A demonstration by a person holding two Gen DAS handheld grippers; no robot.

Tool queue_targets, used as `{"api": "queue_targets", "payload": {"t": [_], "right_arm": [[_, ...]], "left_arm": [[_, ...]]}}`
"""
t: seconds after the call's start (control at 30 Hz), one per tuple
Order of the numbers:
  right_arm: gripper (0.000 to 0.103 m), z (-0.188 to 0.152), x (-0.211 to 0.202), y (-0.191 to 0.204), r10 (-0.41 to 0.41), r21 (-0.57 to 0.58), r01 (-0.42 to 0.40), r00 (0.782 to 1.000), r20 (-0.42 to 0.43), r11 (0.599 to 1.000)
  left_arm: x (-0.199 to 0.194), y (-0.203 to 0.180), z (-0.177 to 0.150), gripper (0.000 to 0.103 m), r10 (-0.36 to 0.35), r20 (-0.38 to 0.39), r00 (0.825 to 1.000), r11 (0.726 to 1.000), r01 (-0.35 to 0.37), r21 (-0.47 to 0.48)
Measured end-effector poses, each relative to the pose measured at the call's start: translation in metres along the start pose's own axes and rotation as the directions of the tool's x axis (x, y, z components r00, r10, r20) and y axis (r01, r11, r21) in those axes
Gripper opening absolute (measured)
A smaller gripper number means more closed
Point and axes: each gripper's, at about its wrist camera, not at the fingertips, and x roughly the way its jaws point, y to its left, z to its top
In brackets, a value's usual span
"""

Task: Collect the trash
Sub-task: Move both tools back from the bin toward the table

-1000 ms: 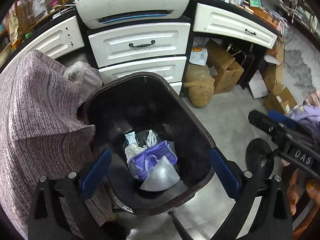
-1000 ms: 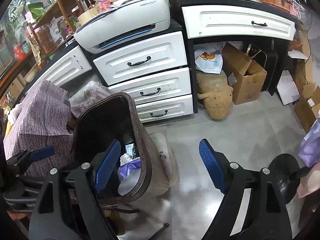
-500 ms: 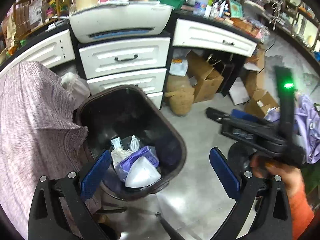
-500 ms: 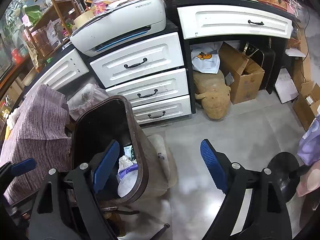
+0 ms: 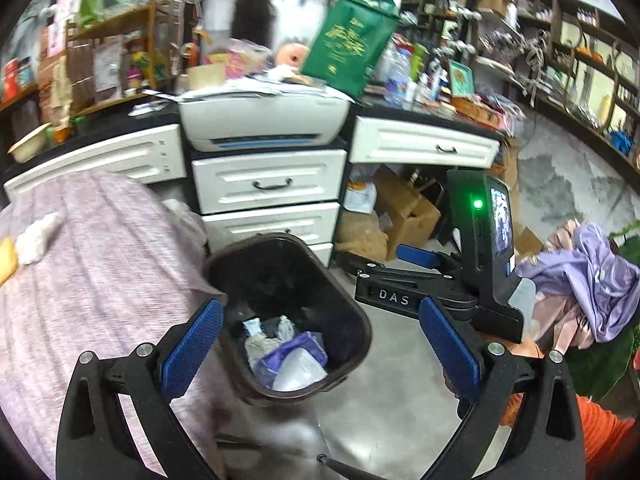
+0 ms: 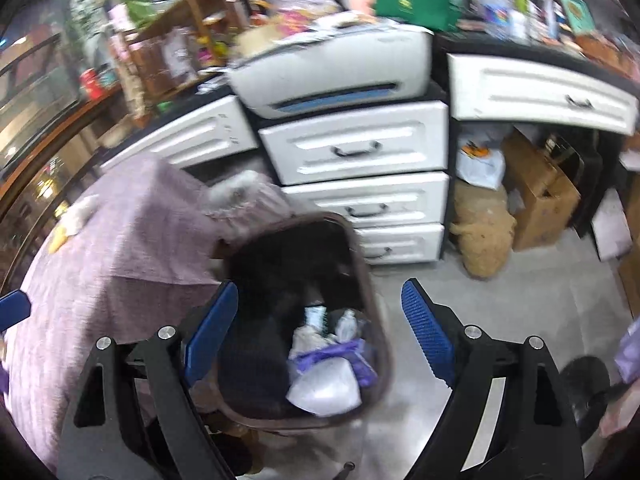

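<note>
A dark brown trash bin (image 5: 360,320) stands on the grey floor beside a purple-covered table (image 5: 100,280). It holds trash (image 5: 292,356): white wrappers, a purple bag and a pale mask-like piece. My left gripper (image 5: 320,344) is open and empty above the bin. My right gripper (image 6: 320,332) is open and empty, also above the bin (image 6: 372,280) with its trash (image 6: 328,376). The right gripper also shows in the left wrist view (image 5: 416,276), right of the bin. On the table's far left lie a white scrap (image 5: 36,236) and a yellow scrap (image 5: 6,260).
White drawers (image 5: 268,188) with a printer (image 5: 264,120) on top stand behind the bin. Cardboard boxes (image 5: 404,208) and a tan sack (image 5: 360,236) sit under the desk. Purple and pink cloth (image 5: 588,280) is piled at right. Shelves of clutter line the back.
Both grippers have risen and tilted up, so the bin looks smaller and lower. The right gripper has swung left toward the bin. Both stay open and empty.
</note>
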Motion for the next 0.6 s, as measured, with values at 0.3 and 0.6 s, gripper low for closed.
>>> {"api": "queue_targets", "payload": {"t": [0.3,0.6], "right_arm": [[0.086,0.025,0.002,0.1,0.223,-0.186,-0.224,0.974,-0.027,0.957],[0.087,0.026,0.014,0.198,0.361,-0.326,-0.393,0.92,-0.155,0.86]], "left_arm": [[-0.043,0.065,-0.009,0.097,0.208,0.062,0.976,0.977,-0.204,-0.069],[-0.09,0.161,-0.044,0.097,0.414,0.008,0.91,0.887,-0.402,-0.228]]}}
